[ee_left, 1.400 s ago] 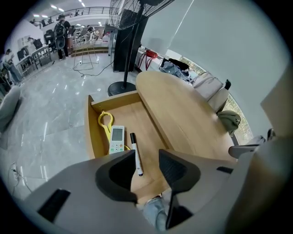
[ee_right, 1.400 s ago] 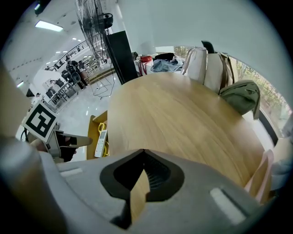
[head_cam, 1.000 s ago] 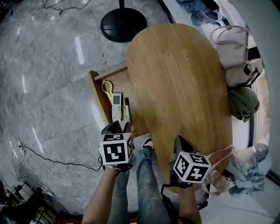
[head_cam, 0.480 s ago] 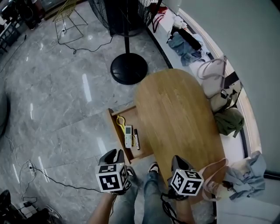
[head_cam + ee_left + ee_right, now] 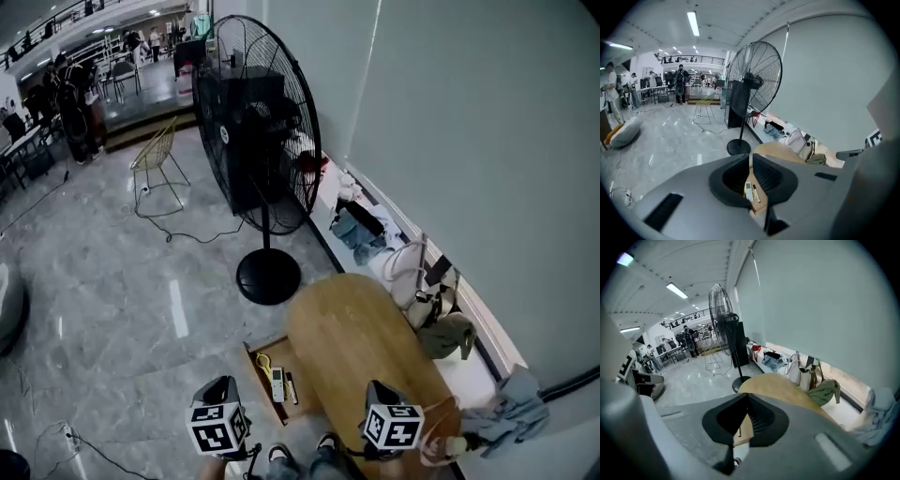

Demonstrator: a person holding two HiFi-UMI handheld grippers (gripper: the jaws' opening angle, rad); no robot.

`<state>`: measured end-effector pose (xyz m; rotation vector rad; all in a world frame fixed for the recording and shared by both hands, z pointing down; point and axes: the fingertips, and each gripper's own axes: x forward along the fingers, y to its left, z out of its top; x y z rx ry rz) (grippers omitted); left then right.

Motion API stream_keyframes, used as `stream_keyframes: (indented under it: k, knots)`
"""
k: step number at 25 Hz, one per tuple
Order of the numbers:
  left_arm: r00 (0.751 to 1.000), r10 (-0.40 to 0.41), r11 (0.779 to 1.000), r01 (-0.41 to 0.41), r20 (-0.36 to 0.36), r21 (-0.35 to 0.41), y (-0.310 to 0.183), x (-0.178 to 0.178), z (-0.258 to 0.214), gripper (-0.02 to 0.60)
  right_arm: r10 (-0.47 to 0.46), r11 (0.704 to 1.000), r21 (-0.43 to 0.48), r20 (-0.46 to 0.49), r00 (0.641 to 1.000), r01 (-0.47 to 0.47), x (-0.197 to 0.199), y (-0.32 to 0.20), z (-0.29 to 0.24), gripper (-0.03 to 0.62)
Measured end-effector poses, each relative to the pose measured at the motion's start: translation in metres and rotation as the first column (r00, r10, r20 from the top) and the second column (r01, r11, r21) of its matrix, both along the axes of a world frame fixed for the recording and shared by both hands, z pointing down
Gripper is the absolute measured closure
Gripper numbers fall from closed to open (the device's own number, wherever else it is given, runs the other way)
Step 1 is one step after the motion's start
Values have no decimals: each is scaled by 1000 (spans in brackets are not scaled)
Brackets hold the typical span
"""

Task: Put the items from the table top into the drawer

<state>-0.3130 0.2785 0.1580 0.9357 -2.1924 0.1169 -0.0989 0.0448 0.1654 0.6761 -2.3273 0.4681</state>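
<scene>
Closing left claw (image 5: 750,156) empty, right claw (image 5: 747,396) together

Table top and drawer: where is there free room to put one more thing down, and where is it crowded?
The table top is bare all over. In the drawer, the yellow item, remote and pen fill the middle; bare wood shows only around them. Beside the table, toward the right of the head view, bags and clothes lie crowded.
</scene>
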Motion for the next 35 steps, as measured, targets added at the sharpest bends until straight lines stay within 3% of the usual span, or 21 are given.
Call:
stream_keyframes:
  k: [5, 10, 35]
  knots:
    - [996, 15, 998, -20, 87, 55, 6, -9, -56, 565, -1, 997, 76, 65, 998, -4, -5, 3, -60, 588]
    - [992, 14, 997, -24, 127, 78, 7, -14, -72, 569, -1, 993, 118, 105, 994, -11, -5, 6, -83, 588]
    - [992, 6, 999, -12, 123, 52, -15, -8, -62, 578, 48, 992, 110, 106, 993, -60, 7, -13, -79, 589]
